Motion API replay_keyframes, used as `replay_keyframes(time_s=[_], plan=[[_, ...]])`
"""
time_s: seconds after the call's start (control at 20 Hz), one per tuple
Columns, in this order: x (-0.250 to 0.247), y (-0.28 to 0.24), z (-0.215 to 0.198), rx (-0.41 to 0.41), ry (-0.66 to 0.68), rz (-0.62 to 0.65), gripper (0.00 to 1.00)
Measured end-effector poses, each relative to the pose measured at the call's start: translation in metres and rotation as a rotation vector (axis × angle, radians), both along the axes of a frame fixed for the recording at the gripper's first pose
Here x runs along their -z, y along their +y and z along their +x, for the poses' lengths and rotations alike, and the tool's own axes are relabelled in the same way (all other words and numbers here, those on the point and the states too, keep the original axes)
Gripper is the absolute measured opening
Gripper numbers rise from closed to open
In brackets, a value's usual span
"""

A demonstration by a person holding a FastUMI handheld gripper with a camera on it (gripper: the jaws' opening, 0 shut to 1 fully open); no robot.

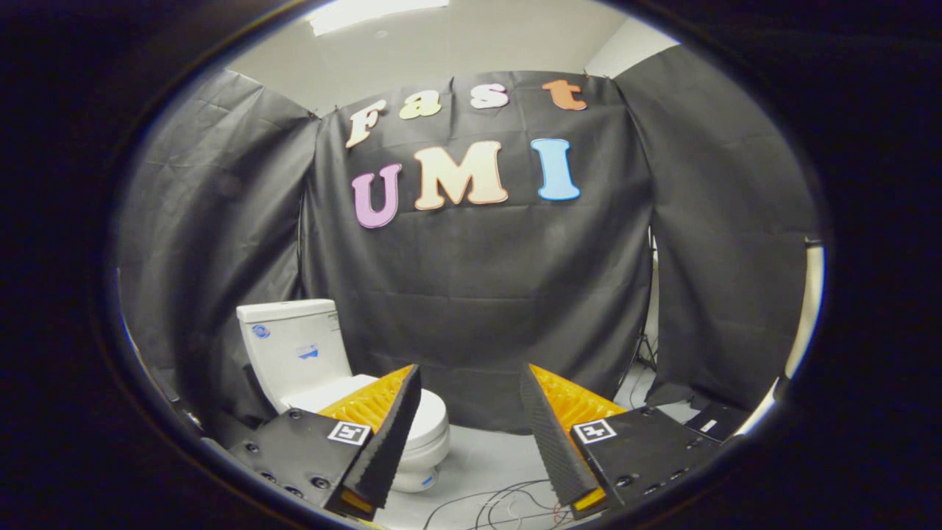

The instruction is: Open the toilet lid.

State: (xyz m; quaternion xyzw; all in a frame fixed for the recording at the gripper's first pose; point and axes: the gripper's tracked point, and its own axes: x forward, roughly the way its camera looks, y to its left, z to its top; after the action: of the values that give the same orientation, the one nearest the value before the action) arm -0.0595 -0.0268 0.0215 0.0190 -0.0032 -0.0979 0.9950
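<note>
A white toilet (309, 361) stands on the floor against the black cloth wall, beyond and to the left of the fingers. Its tank (294, 346) is upright at the back, and its lid (434, 416) lies flat and closed on the bowl, partly hidden behind the left finger. My gripper (471, 383) hangs in the air well short of the toilet, open, with a wide gap and nothing between its fingers.
Black cables (508, 504) lie looped on the pale floor (486, 456) just below the fingers. A stand's legs (647, 353) and a dark flat box (710, 423) sit at the right by the cloth wall.
</note>
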Motion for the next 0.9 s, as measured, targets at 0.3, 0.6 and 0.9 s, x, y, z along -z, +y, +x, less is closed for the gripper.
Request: replay_keyframes(time_s=[0.3, 0.6, 0.9], plan=[[-0.041, 0.028, 0.065, 0.029, -0.147, 0.088, 0.85], [-0.026, 0.083, 0.126, 0.040, -0.276, 0.241, 0.81], [0.055, 0.149, 0.156, 0.076, -0.327, 0.454, 0.81]])
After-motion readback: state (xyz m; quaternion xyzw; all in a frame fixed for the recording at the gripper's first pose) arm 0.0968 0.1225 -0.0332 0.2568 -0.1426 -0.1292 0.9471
